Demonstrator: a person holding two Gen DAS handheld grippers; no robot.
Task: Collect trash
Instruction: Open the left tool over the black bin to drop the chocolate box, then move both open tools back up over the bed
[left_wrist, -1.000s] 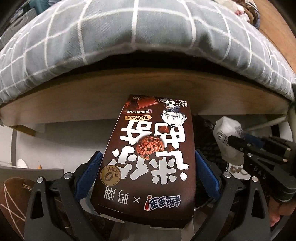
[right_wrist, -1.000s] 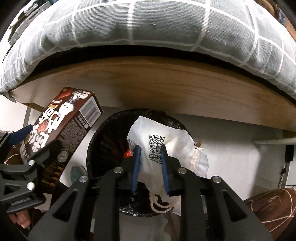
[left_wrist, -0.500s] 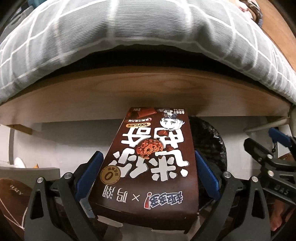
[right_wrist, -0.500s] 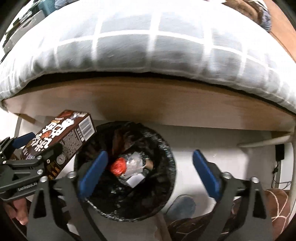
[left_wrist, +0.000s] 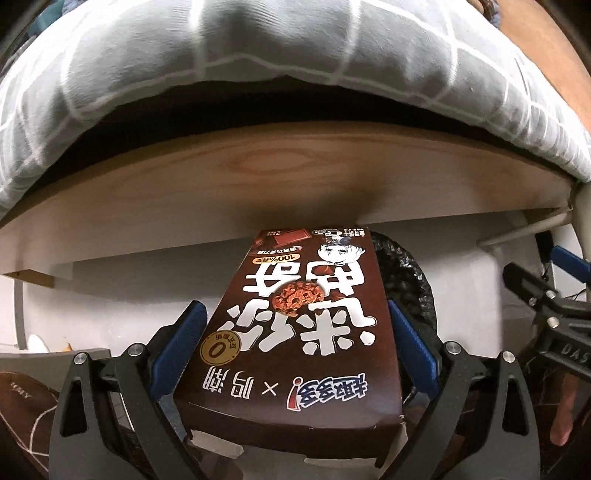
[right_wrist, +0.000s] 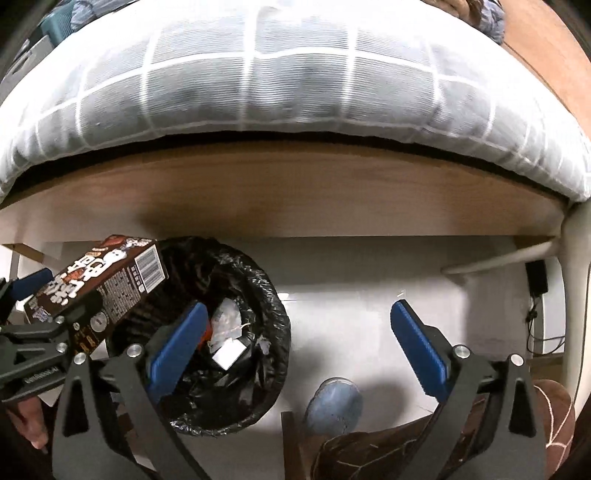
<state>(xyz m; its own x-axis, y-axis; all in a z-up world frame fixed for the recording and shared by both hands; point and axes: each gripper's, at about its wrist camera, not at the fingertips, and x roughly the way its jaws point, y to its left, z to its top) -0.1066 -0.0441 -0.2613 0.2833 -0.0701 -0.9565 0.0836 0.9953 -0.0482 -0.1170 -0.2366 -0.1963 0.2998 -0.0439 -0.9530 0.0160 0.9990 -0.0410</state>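
- Presently the left gripper (left_wrist: 295, 354) clamps the brown biscuit box (left_wrist: 295, 332), long axis pointing ahead, overhanging the black-lined trash bin's (right_wrist: 273, 332) near-left rim.
- Right gripper (right_wrist: 295, 343) gapes empty, beside the bin.

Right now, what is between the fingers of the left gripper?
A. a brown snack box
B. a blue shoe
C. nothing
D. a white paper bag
A: the brown snack box sits clamped between the blue pads of the left gripper, beside the bin.

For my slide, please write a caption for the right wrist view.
Open right gripper beside the lined bin; left gripper brings a brown box.
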